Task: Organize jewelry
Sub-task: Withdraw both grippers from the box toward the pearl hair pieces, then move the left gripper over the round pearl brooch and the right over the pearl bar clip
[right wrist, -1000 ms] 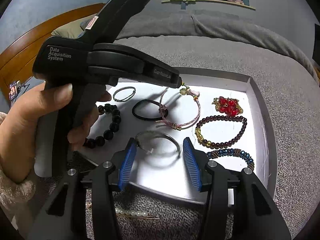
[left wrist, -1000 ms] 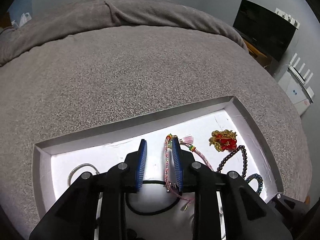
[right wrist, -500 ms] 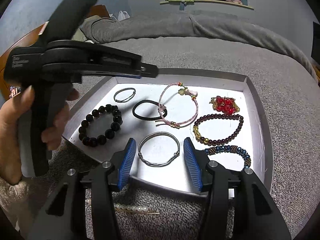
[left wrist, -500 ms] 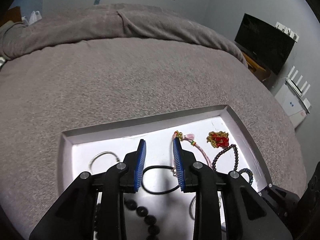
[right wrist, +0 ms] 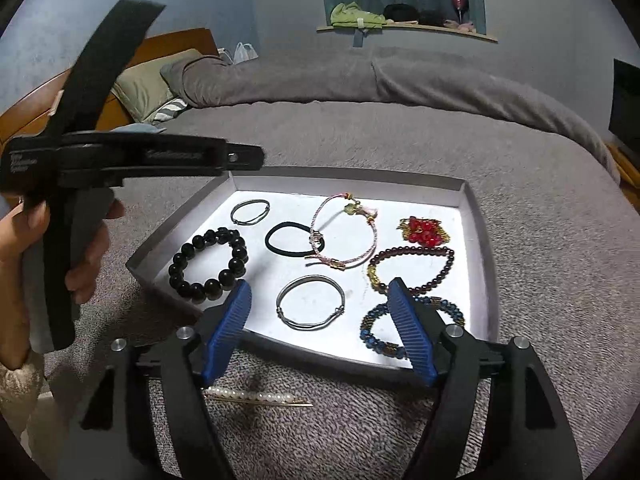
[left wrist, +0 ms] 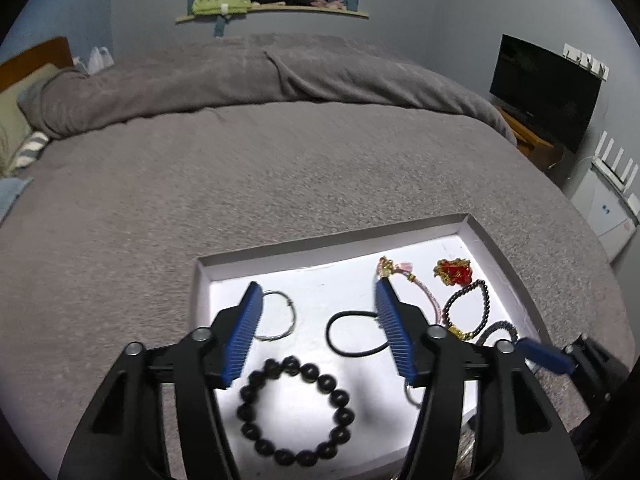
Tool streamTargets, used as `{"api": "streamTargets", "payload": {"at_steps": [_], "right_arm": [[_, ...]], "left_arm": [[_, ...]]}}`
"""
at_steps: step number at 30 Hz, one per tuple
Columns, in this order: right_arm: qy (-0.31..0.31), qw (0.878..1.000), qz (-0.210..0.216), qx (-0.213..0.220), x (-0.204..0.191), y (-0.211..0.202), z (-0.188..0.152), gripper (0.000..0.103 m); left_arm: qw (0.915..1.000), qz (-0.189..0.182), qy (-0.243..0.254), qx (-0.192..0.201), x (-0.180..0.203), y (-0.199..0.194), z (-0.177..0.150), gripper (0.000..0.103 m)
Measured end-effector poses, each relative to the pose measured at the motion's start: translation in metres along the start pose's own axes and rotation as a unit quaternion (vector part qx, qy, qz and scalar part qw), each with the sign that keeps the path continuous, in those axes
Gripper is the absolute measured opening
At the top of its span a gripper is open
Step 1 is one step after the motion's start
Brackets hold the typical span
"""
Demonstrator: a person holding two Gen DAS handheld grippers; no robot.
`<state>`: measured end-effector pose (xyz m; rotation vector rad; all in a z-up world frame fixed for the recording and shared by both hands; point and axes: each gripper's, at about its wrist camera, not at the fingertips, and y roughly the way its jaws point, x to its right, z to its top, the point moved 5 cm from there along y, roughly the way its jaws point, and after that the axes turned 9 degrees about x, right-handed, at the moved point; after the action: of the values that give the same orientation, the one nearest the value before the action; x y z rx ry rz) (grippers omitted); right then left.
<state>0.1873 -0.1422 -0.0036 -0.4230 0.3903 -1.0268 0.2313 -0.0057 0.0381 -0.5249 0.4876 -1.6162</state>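
A shallow grey tray with a white floor (right wrist: 476, 240) lies on the grey bed and holds several bracelets. In the right wrist view I see a black bead bracelet (right wrist: 208, 264), a black hair tie (right wrist: 294, 240), a pink cord bracelet (right wrist: 344, 232), a silver bangle (right wrist: 310, 302), a dark red bead bracelet (right wrist: 412, 268), a blue bead bracelet (right wrist: 384, 328) and a red charm (right wrist: 424, 230). My right gripper (right wrist: 318, 332) is open and empty above the tray's near edge. My left gripper (left wrist: 316, 336) is open and empty above the black bead bracelet (left wrist: 294, 410) and hair tie (left wrist: 352, 334).
A pearl hair pin (right wrist: 256, 397) lies on the blanket outside the tray's near edge. A small silver ring bracelet (right wrist: 250, 212) lies at the tray's far left. Grey bedding (left wrist: 240, 168) surrounds the tray. A TV (left wrist: 544, 92) and white cabinet (left wrist: 608, 208) stand at right.
My left gripper has drawn back and to the left from over the pink cord bracelet, and its jaws have opened wide. The right gripper has barely moved.
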Motion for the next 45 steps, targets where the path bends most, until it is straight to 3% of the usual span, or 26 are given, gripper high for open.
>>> {"api": "streamTargets", "payload": {"at_steps": [5,11,17,24,35,45], "right_arm": [[0.006,1.000,-0.004,0.011,0.003,-0.009,0.003,0.081],[0.011,1.000,-0.009,0.021,0.004,-0.019,0.003,0.097],[0.022,0.999,-0.019,0.035,0.006,-0.031,0.001,0.097],[0.037,0.997,-0.036,0.051,0.012,-0.048,-0.005,0.097],[0.048,0.996,-0.068,0.034,0.024,-0.067,-0.044,0.097],[0.051,0.995,-0.084,0.015,0.032,-0.069,-0.062,0.097]], "left_arm": [[0.9997,0.018,0.003,0.016,-0.005,-0.022,0.002,0.077],[0.9987,0.035,-0.009,0.037,-0.015,-0.046,0.003,0.085],[0.9965,0.058,-0.019,0.058,-0.026,-0.070,-0.005,0.092],[0.9954,0.062,0.001,0.073,-0.022,-0.097,-0.040,0.093],[0.9968,0.031,0.032,0.066,0.012,-0.104,-0.118,0.093],[0.9963,-0.007,0.068,0.052,0.044,-0.076,-0.148,0.093]]}}
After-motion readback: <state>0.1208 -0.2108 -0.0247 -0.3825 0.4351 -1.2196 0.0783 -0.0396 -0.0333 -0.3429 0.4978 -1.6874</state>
